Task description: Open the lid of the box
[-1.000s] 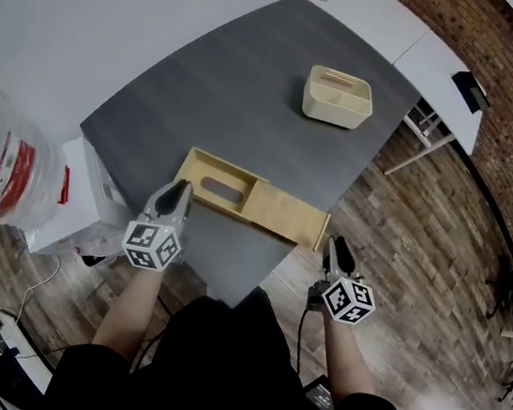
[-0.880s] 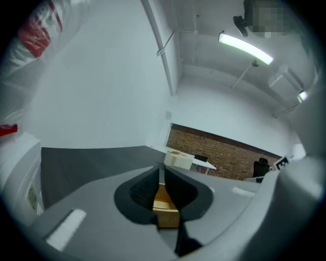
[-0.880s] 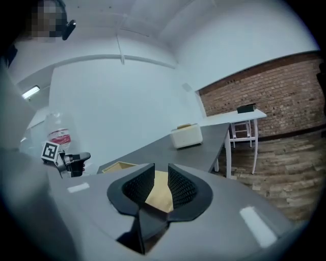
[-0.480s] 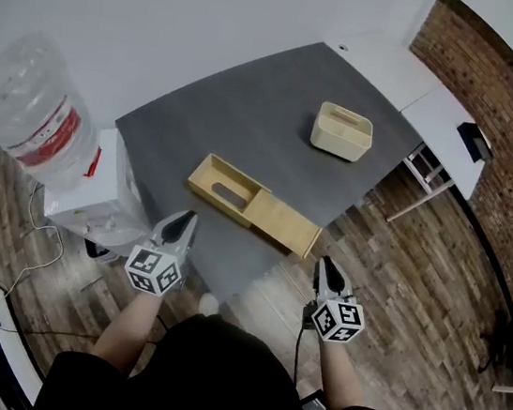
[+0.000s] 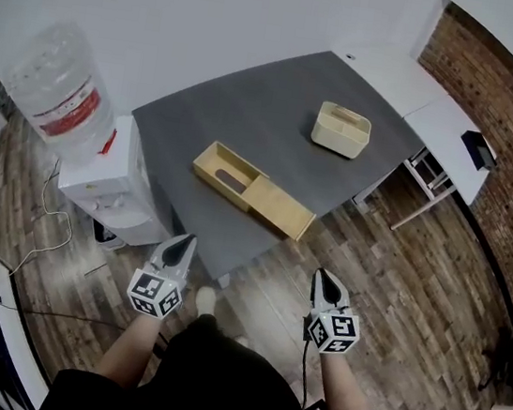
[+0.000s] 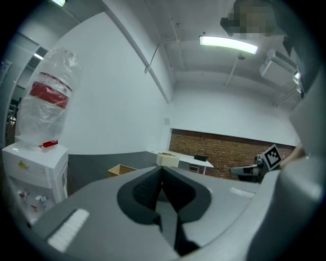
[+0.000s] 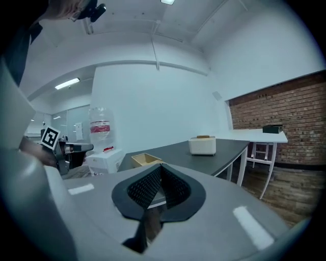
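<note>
You've stepped back from table. Left gripper and right gripper pulled well clear, fingers now closed, empty. Wooden box on table, sliding lid drawn out. Opening looks done.

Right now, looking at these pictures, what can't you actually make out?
Wooden box, head view: too small to tell what the dark shape inside is.
Same box, left gripper view: only a corner shows; the left gripper hides the rest.
Cream holder, head view: contents too small to see.
Water bottle, head view: label print too small.
</note>
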`<move>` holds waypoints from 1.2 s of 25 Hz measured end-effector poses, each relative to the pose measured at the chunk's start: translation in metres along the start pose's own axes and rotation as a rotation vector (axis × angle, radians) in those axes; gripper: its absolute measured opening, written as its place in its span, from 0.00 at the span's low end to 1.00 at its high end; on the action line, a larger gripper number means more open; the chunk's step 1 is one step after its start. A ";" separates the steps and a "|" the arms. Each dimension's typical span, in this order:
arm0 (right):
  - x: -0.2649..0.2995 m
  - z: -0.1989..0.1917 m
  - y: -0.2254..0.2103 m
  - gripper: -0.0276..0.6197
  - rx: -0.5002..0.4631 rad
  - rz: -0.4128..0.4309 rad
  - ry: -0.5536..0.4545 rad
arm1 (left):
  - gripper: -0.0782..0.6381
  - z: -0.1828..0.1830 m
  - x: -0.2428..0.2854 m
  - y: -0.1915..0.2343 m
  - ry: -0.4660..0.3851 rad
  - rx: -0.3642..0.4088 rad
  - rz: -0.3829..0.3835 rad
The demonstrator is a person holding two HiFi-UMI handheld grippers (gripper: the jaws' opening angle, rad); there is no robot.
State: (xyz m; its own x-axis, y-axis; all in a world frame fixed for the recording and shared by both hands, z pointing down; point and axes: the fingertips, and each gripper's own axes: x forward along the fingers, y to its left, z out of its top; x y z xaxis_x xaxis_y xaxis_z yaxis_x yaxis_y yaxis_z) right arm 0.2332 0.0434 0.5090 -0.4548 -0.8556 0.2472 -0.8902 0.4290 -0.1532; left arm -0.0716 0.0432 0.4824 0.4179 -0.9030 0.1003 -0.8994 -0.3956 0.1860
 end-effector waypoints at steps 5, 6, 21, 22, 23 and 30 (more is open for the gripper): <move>-0.011 -0.003 0.002 0.05 0.027 0.006 -0.013 | 0.11 -0.006 -0.021 -0.012 0.001 0.012 0.008; -0.013 -0.004 0.003 0.05 0.029 0.002 -0.013 | 0.11 -0.006 -0.023 -0.013 -0.001 0.015 0.004; -0.007 0.010 0.029 0.04 0.014 -0.031 -0.049 | 0.11 0.024 -0.018 0.004 -0.039 0.030 -0.089; -0.007 0.011 0.028 0.05 0.017 -0.036 -0.049 | 0.11 0.024 -0.018 0.006 -0.039 0.022 -0.092; -0.007 0.011 0.027 0.05 0.020 -0.040 -0.049 | 0.11 0.025 -0.017 0.007 -0.039 0.018 -0.096; -0.005 0.011 0.028 0.05 0.018 -0.059 -0.042 | 0.11 0.025 -0.017 0.021 -0.037 -0.007 -0.098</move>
State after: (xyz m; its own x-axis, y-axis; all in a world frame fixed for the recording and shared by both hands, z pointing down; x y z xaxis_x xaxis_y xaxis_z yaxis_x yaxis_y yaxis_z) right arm 0.2107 0.0566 0.4930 -0.3997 -0.8909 0.2158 -0.9147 0.3724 -0.1571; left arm -0.1010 0.0459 0.4604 0.4989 -0.8655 0.0452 -0.8534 -0.4815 0.1999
